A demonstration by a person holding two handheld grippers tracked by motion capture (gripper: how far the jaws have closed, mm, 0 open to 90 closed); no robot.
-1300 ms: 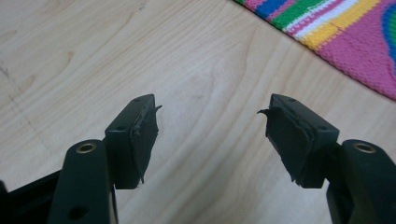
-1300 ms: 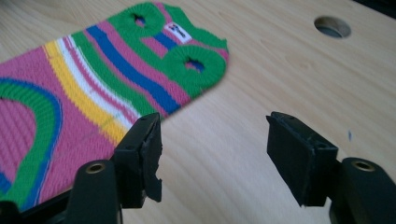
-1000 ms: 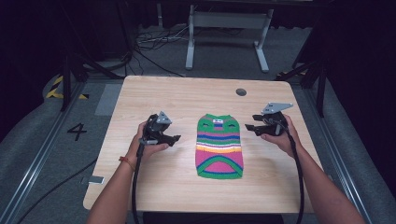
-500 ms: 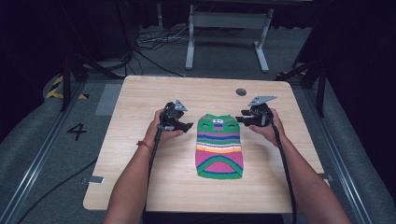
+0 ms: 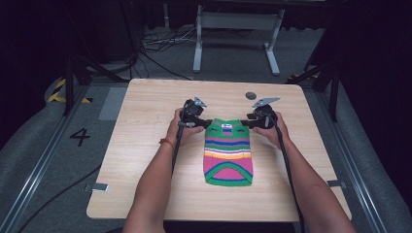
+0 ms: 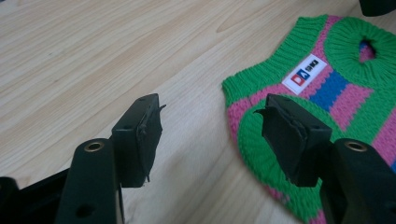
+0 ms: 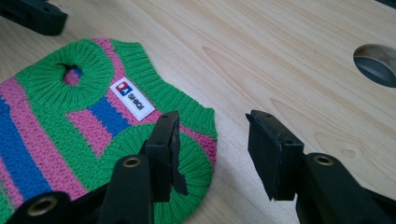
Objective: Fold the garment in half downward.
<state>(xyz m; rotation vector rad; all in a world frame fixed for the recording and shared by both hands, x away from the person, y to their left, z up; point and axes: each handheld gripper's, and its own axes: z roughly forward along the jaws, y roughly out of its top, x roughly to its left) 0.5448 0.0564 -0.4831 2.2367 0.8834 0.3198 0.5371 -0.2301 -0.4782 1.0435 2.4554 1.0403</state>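
My left gripper (image 5: 208, 123) sits at one top corner of the small striped knitted sweater in green, pink and blue (image 5: 228, 153), which lies flat on the pale wooden table (image 5: 145, 145). Its jaws have just been closing, yet stay parted: one hangs over the green ribbed armhole, the other over bare wood. My right gripper (image 5: 247, 123) mirrors it at the opposite corner, unclenched, one jaw above the knit; whether it touches I can't quite tell. A white label (image 7: 132, 98) lies just ahead.
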